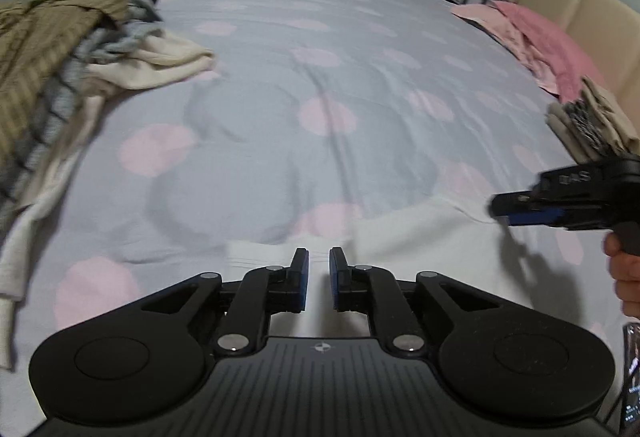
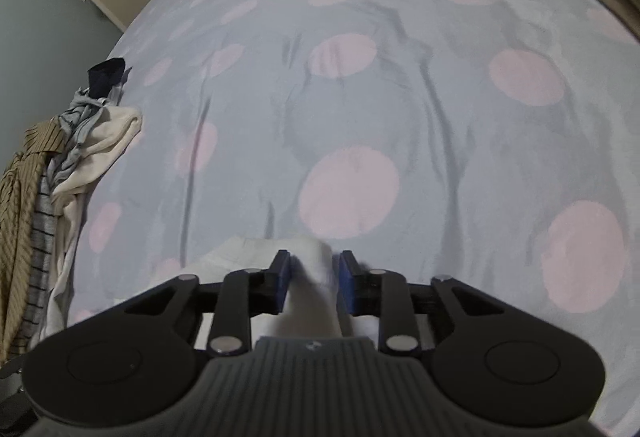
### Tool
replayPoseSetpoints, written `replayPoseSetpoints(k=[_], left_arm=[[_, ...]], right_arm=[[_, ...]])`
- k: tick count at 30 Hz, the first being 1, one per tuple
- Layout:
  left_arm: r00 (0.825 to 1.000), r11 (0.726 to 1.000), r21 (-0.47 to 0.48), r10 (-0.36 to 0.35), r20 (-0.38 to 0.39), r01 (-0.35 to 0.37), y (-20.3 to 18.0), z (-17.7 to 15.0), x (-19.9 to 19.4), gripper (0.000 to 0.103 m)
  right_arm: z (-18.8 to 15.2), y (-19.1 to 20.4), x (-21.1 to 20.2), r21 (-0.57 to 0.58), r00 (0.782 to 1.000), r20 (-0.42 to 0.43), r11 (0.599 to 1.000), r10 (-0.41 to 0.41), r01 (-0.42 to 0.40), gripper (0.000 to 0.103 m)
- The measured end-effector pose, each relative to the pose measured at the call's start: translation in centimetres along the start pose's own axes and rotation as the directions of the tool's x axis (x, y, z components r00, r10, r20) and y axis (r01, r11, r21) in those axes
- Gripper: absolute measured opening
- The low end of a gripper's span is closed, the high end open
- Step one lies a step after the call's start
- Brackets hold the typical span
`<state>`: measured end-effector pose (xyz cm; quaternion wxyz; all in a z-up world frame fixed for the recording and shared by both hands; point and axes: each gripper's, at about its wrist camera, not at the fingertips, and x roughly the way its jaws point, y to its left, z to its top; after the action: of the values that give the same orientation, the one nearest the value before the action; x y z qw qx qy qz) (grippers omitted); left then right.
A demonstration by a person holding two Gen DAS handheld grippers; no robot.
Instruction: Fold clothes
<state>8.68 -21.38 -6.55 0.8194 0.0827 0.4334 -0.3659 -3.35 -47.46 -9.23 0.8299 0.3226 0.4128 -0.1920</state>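
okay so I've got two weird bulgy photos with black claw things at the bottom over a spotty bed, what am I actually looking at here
Those claws are hand-held two-finger grippers, one per hand, each with a wide-angle camera looking along its fingers. One picture comes from the left gripper, the other from the right gripper; a hand carries the right one. Below lies a bed sheet with pink dots. A white garment bunches between the right fingers; whether they pinch it is unclear. The left fingers hover over it, slightly apart. An unfolded clothes pile sits left, a folded stack right.

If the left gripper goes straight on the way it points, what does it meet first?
Probably the white cloth garment lying beneath the left gripper, over the grey bedspread with pink dots; depth is unclear.
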Motion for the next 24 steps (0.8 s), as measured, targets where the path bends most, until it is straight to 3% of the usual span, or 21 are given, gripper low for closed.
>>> replayPoseSetpoints(k=[2, 3, 9, 15, 20, 24], left_arm=[[1.0, 0.999, -0.04, -0.011, -0.007, 0.01, 0.9, 0.0, -0.7, 0.008], [1.0, 0.998, -0.06, -0.016, -0.011, 0.016, 1.4, 0.0, -1.1, 0.009], [0.996, 0.995, -0.072, -0.077, -0.05, 0.074, 2.1, -2.0, -3.5, 0.044], [0.991, 0.995, -0.073, -0.082, -0.107, 0.074, 2.4, -5.1, -4.8, 0.054], [0.987, 0.988, -0.145, -0.082, -0.137, 0.062, 3.5, -7.0, -5.3, 0.057], [0.994, 0.994, -0.102, -0.039, -0.1, 0.028, 3.3, -7.5, -5.6, 0.056]], right_arm=[[0.0, -0.1, -0.5, 0.0, 1.0, 0.012, 1.0, -0.012, 0.012, 0.047], [-0.1, -0.2, -0.8, 0.001, 1.0, 0.013, 1.0, -0.01, 0.01, 0.049], [-1.6, -0.6, -2.5, -0.015, 1.0, 0.013, 1.0, -0.018, 0.018, 0.058], [-4.5, -1.2, -3.6, -0.05, 0.999, -0.022, 0.998, -0.032, 0.03, 0.06], [-6.7, -1.3, -4.6, -0.057, 0.999, -0.046, 0.998, 0.001, -0.004, 0.07], [-8.2, -0.9, -5.2, -0.094, 0.999, -0.054, 0.996, 0.0, -0.005, 0.072]])
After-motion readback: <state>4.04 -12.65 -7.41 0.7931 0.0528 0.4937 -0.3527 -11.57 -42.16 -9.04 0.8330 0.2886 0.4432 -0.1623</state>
